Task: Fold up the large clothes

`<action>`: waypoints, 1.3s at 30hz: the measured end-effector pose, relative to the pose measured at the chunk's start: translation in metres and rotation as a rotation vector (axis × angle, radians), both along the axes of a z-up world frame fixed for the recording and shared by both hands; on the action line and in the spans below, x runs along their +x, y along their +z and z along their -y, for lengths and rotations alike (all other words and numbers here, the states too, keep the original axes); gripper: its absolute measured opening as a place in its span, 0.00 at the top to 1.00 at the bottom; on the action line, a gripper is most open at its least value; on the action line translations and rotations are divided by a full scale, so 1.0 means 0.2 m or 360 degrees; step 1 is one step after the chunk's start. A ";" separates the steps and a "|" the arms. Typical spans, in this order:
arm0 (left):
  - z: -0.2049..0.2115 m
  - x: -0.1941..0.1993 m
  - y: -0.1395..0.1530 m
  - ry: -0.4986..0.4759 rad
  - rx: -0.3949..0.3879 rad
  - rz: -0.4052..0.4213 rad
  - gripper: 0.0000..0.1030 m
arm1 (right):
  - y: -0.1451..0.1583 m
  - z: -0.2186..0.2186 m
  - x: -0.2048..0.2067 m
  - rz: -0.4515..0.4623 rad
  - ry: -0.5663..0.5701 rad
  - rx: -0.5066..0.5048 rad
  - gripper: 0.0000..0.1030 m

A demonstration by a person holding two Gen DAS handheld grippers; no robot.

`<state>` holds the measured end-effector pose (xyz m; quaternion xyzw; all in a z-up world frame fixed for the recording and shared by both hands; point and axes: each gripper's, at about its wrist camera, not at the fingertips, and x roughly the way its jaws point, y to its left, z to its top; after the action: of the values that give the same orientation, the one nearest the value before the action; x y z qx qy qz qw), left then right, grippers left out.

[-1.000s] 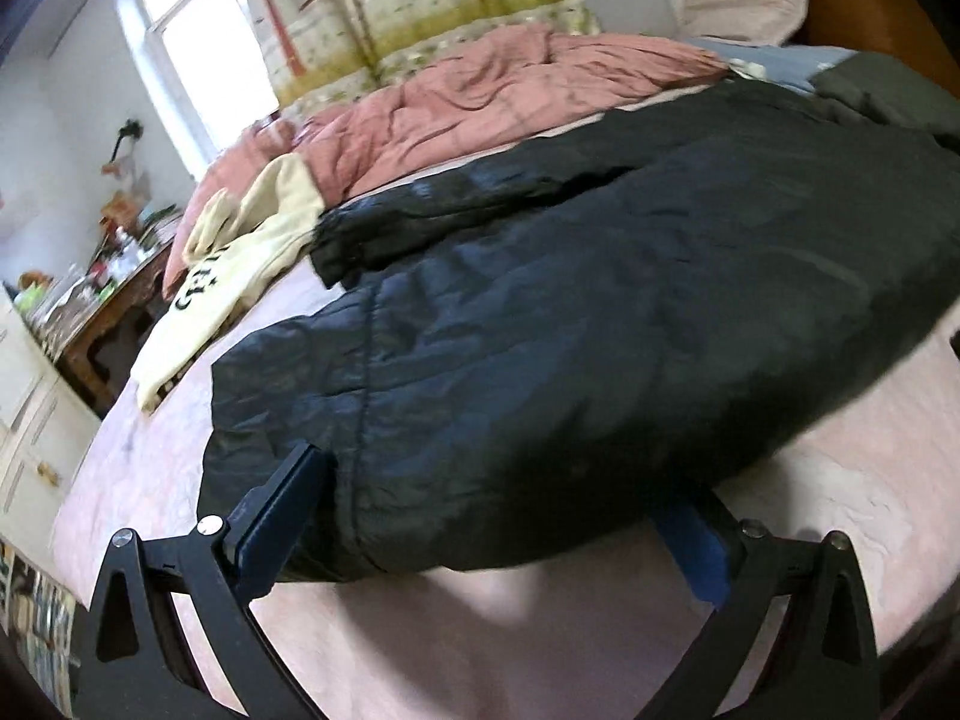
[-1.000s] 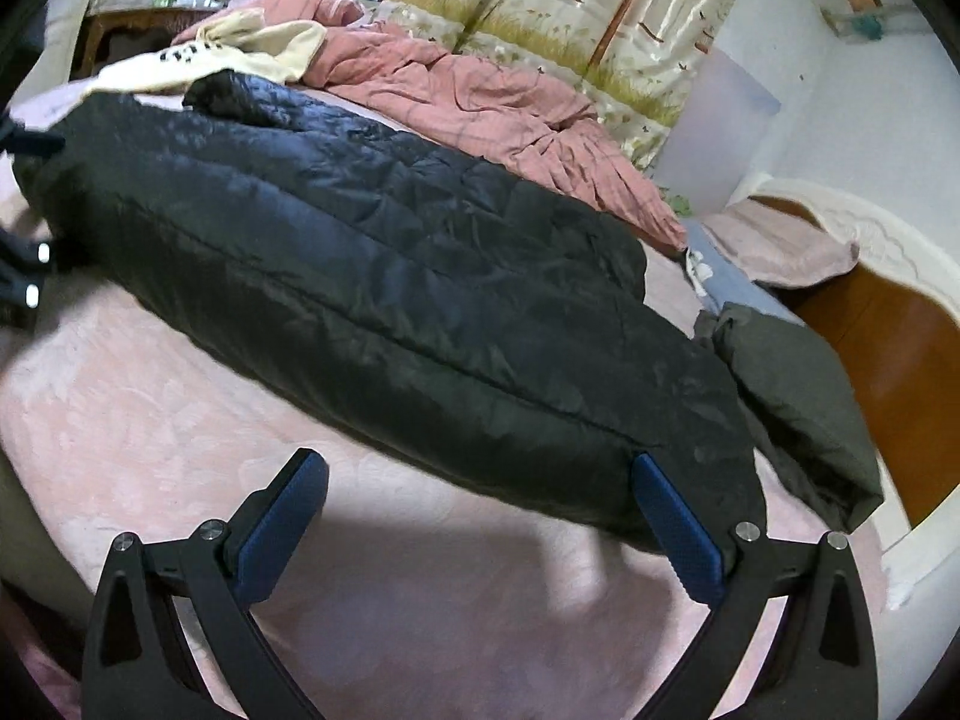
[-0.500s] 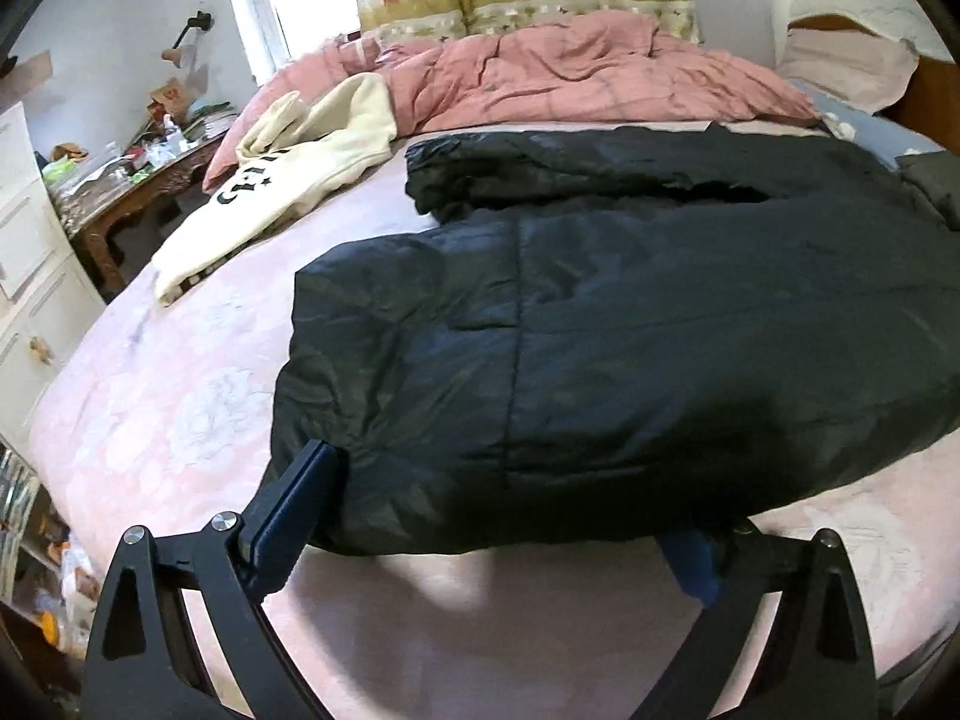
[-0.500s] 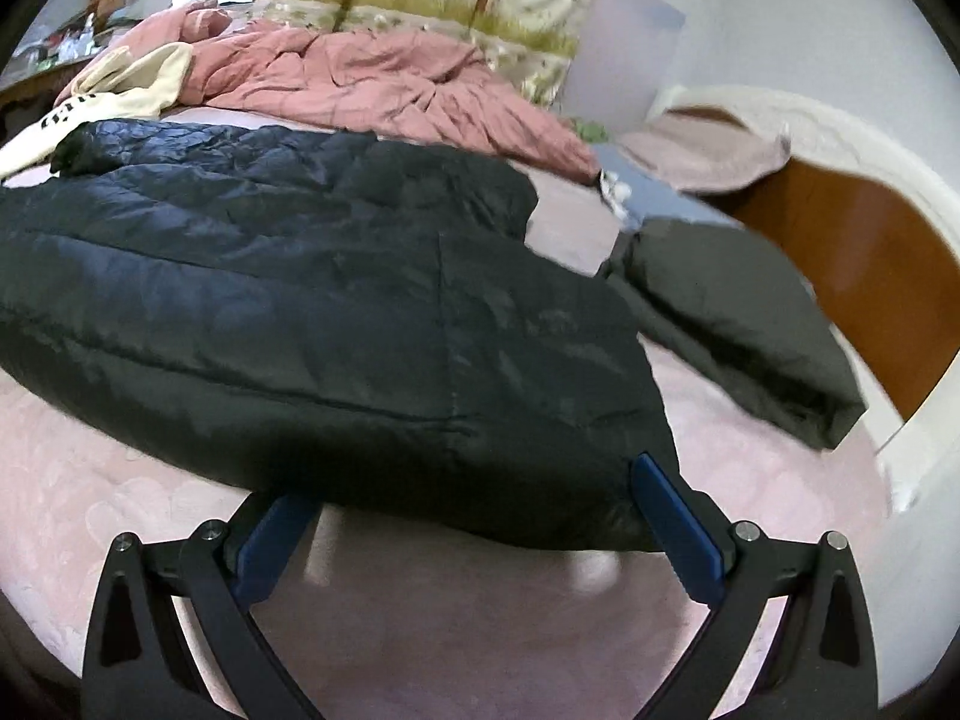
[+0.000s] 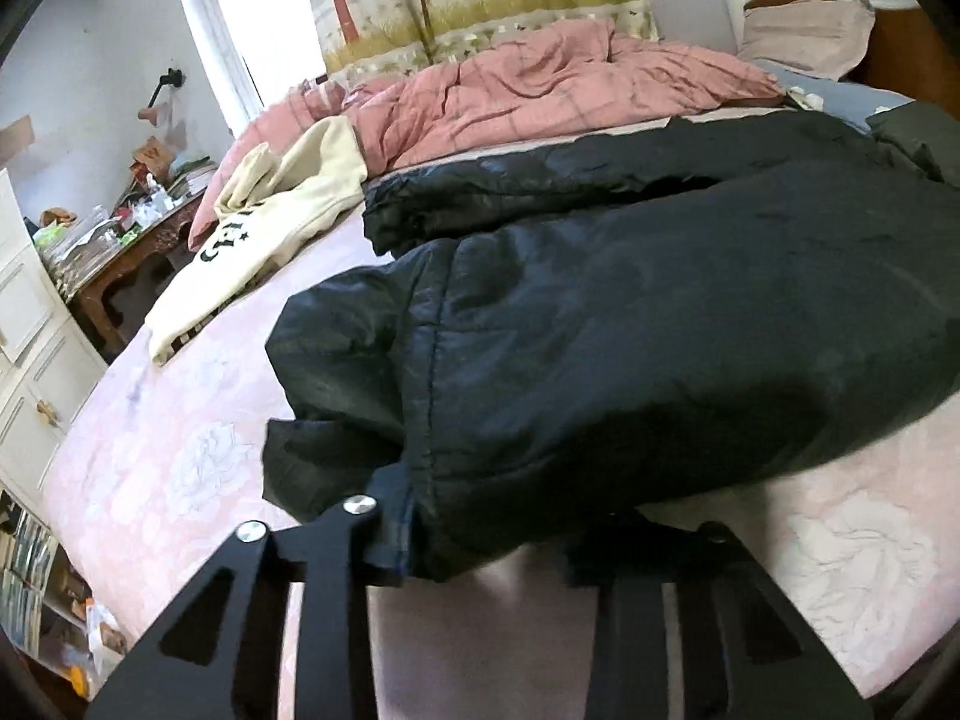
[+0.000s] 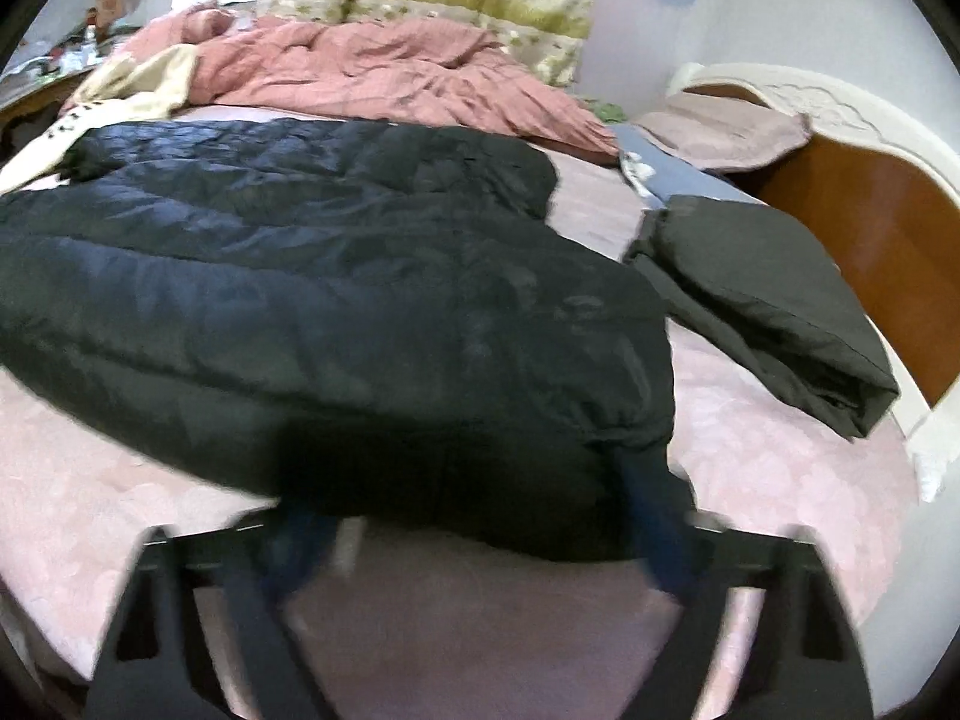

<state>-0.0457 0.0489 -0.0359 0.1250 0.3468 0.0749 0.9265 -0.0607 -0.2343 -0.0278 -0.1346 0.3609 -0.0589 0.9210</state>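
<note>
A large black padded jacket (image 5: 630, 312) lies lengthwise across the pink bed sheet (image 5: 180, 468); it also shows in the right wrist view (image 6: 336, 300). My left gripper (image 5: 480, 546) straddles the jacket's near left hem, its fingers partly closed with the hem bunched between them. My right gripper (image 6: 474, 534) straddles the jacket's near right edge, fingers narrowed around the fabric; this view is blurred. Both sets of fingertips are hidden under the jacket.
A folded dark green garment (image 6: 768, 306) lies right of the jacket near the wooden headboard (image 6: 870, 240). A cream sweatshirt (image 5: 270, 228) and a pink quilt (image 5: 540, 90) lie at the far side. A cluttered wooden table (image 5: 120, 258) and white cabinets (image 5: 24, 360) stand left.
Both grippers pushed forward onto the jacket's near edge and their fingers narrowed from wide open. The left hem is now bunched and lifted between the left fingers.
</note>
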 end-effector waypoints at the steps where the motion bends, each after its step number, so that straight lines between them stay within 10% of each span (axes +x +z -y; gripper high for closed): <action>1: 0.00 -0.02 0.01 0.0001 -0.0011 0.0004 0.75 | 0.00 -0.02 -0.02 0.0026 -0.0019 -0.0069 0.66; 3: -0.02 -0.05 0.04 0.0002 -0.0062 0.0009 0.79 | 0.01 -0.02 -0.04 0.0050 -0.0043 -0.0104 0.91; 9: -0.08 -0.18 0.13 -0.0008 -0.0241 0.0082 0.80 | 0.13 0.12 -0.18 0.0128 -0.0020 0.0287 0.91; 19: -0.09 -0.30 0.23 -0.0038 -0.0315 0.0266 0.79 | 0.23 0.12 -0.31 0.0347 0.0010 0.0321 0.92; 31: -0.09 -0.34 0.33 0.0025 -0.0394 0.0137 0.80 | 0.21 0.14 -0.40 0.0061 0.0002 0.0401 0.91; 39: -0.05 -0.20 0.50 -0.0010 -0.0327 0.0139 0.80 | 0.43 0.10 -0.34 0.0161 0.0047 0.0318 0.91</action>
<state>-0.0867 0.0581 0.0638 0.0272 0.3114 0.0415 0.9490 -0.1282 -0.2551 0.0579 -0.0441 0.3160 -0.0158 0.9476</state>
